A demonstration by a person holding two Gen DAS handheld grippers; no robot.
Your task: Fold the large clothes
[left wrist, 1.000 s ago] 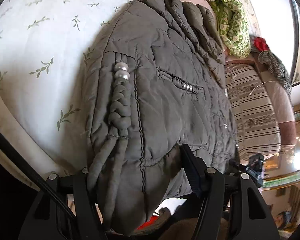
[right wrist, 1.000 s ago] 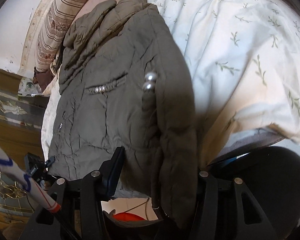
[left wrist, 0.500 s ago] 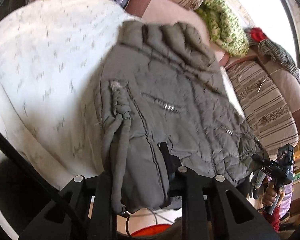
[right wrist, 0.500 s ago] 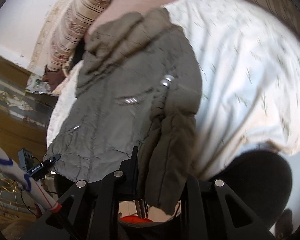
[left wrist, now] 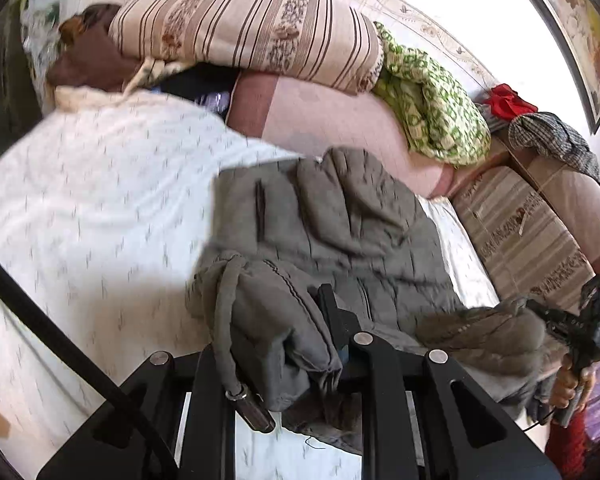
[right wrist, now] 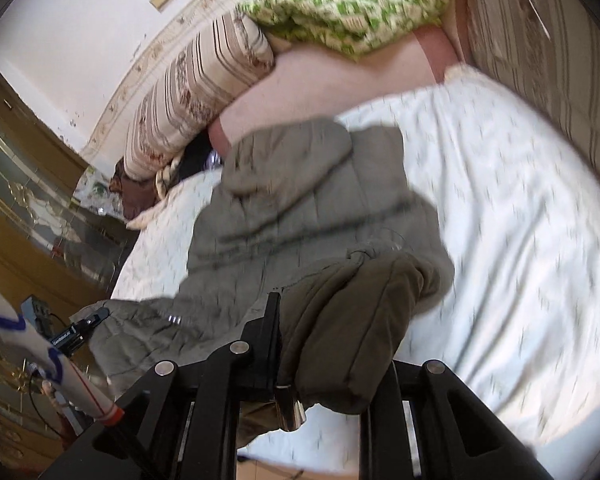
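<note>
puffy grey-olive quilted jacket (left wrist: 340, 220) sprawled on the white leafy bedsheet (left wrist: 100, 200), hem bunched and lifted, left gripper (left wrist: 276, 344) clamped on one hem corner, right gripper (right wrist: 332, 344) clamped on the other, drawcord dangling

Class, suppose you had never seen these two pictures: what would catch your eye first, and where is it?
First the grey-green padded jacket, spread on the white leaf-print bedsheet, its near hem bunched between the fingers of the left tool and the right tool. Next the bright green-and-cream patterned quilt, heaped at the bed's far end beside a striped bolster.
</note>
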